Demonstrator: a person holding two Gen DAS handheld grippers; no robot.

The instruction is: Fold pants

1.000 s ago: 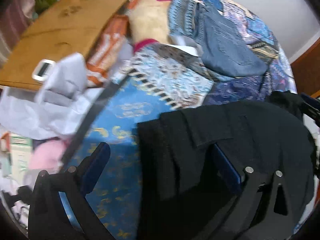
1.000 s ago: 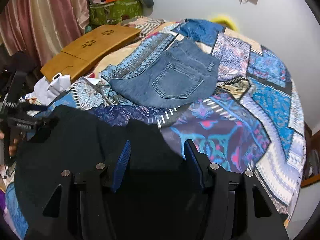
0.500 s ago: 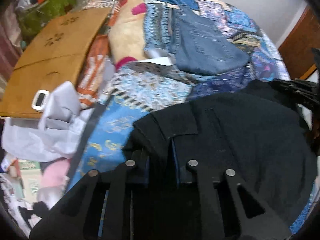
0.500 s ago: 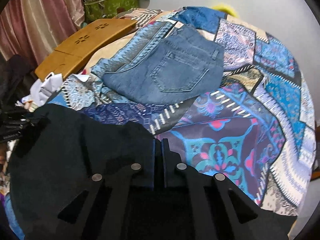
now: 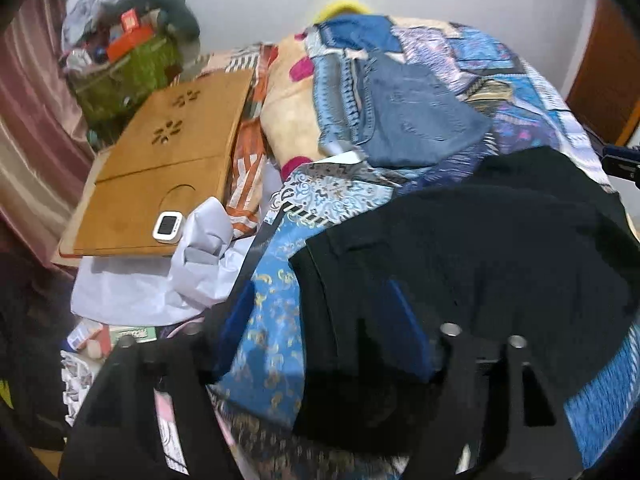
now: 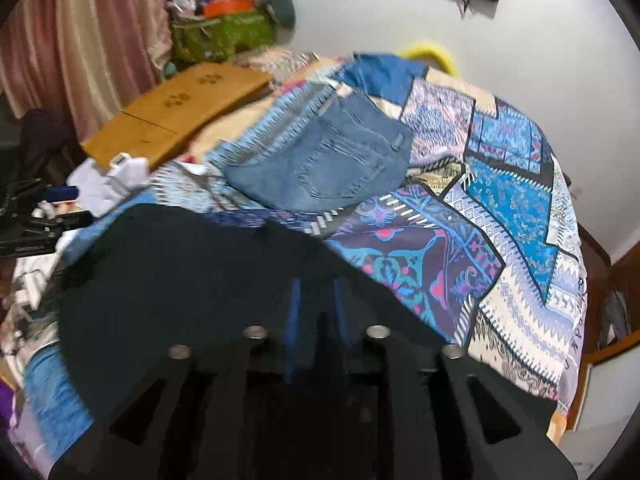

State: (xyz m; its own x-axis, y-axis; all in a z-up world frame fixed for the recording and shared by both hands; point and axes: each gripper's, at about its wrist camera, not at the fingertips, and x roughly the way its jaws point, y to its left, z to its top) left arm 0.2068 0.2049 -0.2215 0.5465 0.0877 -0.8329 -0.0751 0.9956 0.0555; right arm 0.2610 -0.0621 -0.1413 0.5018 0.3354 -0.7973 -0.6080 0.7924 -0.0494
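Left wrist: black pants lower right on bedspread, left gripper opening, pads clear – folded jeans behind, wooden board left. Right gripper opening above pants.

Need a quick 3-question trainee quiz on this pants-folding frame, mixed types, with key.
1. True or false: the folded jeans lie on the patterned bedspread, beyond the black pants.
2. What small white device sits on the wooden lap desk? A) digital timer B) mug C) remote
3. Fill in: the garment nearest both grippers is coloured ____.

Key: 1 true; 2 A; 3 black
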